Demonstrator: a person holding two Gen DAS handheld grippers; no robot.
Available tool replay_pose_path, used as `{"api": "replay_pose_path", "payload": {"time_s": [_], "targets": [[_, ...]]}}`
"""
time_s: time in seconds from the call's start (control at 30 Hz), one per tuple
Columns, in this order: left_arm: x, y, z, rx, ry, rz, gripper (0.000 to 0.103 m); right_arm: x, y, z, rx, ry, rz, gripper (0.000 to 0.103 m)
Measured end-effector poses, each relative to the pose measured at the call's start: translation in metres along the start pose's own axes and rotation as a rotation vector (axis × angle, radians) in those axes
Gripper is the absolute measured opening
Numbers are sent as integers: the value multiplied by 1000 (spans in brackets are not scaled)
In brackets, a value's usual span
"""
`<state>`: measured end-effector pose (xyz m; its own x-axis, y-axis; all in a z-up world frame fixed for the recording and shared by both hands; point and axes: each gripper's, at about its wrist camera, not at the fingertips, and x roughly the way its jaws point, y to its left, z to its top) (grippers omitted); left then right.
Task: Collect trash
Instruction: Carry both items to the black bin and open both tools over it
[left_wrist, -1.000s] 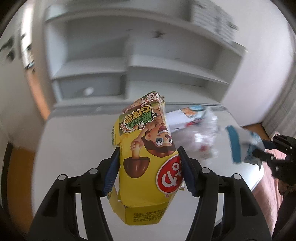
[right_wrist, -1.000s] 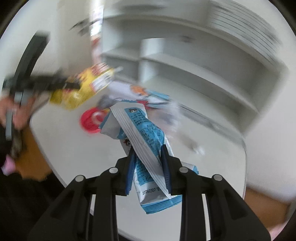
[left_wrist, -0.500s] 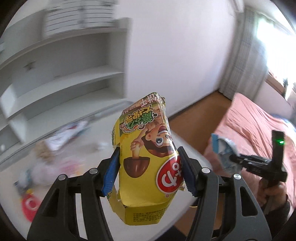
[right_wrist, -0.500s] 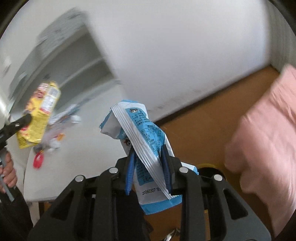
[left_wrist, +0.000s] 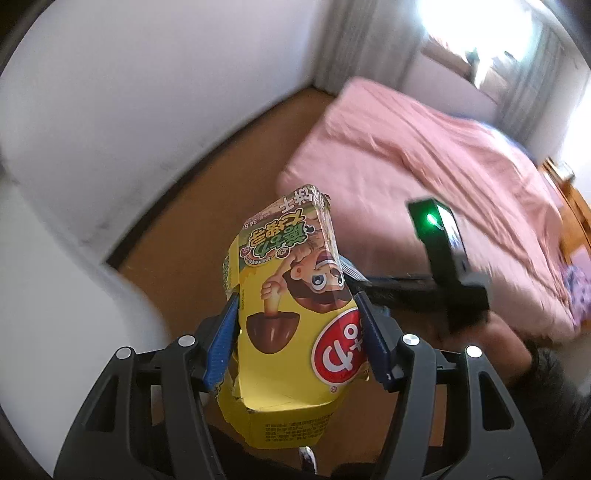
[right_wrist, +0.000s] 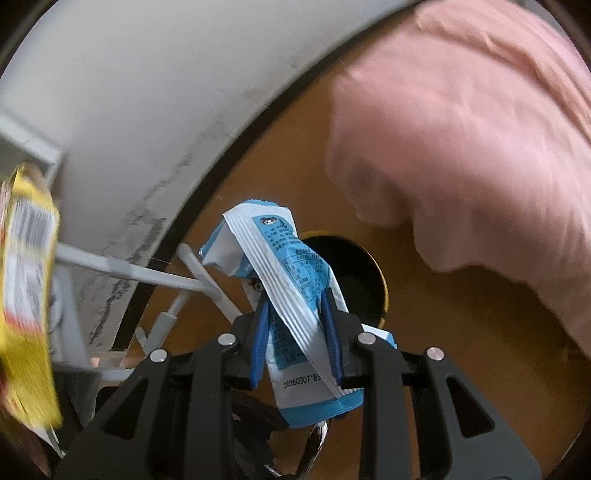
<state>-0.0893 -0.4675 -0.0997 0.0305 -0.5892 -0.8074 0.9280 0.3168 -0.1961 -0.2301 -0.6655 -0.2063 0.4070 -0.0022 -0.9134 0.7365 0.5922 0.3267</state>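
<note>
My left gripper (left_wrist: 297, 334) is shut on a crumpled yellow snack box (left_wrist: 291, 314) with a cartoon face and a red circle. It holds the box in the air above the brown floor. My right gripper (right_wrist: 295, 332) is shut on a blue and white snack wrapper (right_wrist: 291, 284). Behind the wrapper on the floor stands a round bin (right_wrist: 354, 273) with a black inside and a yellow rim, partly hidden. The yellow box also shows at the left edge of the right wrist view (right_wrist: 26, 295). The right gripper's body with a green light shows in the left wrist view (left_wrist: 443, 251).
A bed with a pink cover (left_wrist: 443, 147) fills the right side, also in the right wrist view (right_wrist: 461, 147). A white wall (left_wrist: 129, 92) meets the brown floor (left_wrist: 221, 177). White table legs and bars (right_wrist: 147, 273) stand at the left.
Both grippers have swung away from the white table and shelves toward the floor and bed, each still holding its piece of trash. The bin has come closer in the right wrist view.
</note>
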Motion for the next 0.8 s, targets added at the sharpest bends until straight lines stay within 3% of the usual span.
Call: {"api": "replay_pose_path", "payload": {"time_s": [0.17,0.27,0.5,0.53,0.57,0.63,0.8], "targets": [[77,1,-19,8,125,43,60,58,-34,1,84,102,-12,28],[109,14,-29,-38,185,42,60,86,-41,2,106,148,-10,28],[148,41,-29,-87,234,67,60,123,-41,5,128,211,3,31],[151,42,-28,-92,238,67,60,122,-39,7,133,213,7,37],[154,45,-27,-98,241,65,61,123,-39,8,136,213,11,52],[159,47,-27,-107,254,60,61,120,-38,10,134,198,4,63],[169,44,-22,-98,275,52,62,95,-44,7,171,174,23,65]]}}
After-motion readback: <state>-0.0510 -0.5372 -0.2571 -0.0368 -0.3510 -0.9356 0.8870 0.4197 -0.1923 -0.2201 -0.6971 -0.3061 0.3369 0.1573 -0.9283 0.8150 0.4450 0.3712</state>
